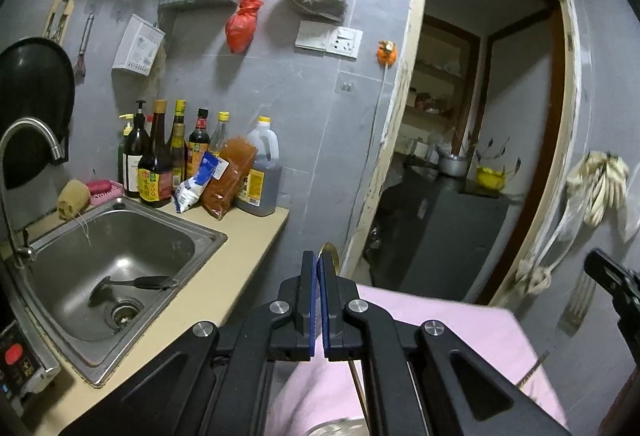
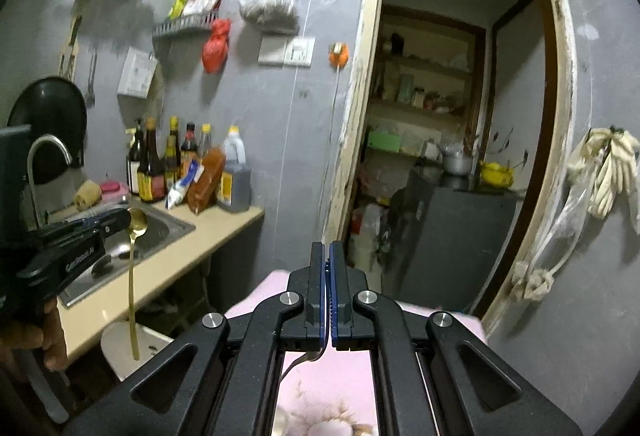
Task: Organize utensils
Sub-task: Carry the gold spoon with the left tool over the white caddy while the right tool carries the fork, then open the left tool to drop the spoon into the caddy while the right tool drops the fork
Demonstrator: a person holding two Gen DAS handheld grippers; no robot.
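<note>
Spoon and fork lifted clear of the counter (image 1: 224, 276)

Your left gripper (image 1: 319, 264) jaws pinch the gold spoon (image 2: 134, 276) by its bowl, handle hanging; your right gripper (image 2: 328, 256) jaws clamp a fork (image 2: 304, 358), ready for sorting.

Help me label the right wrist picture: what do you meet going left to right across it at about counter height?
Left gripper holding a gold spoon → sink → sauce bottles → brown jug → door frame → black cabinet → white gloves on the wall.
</note>
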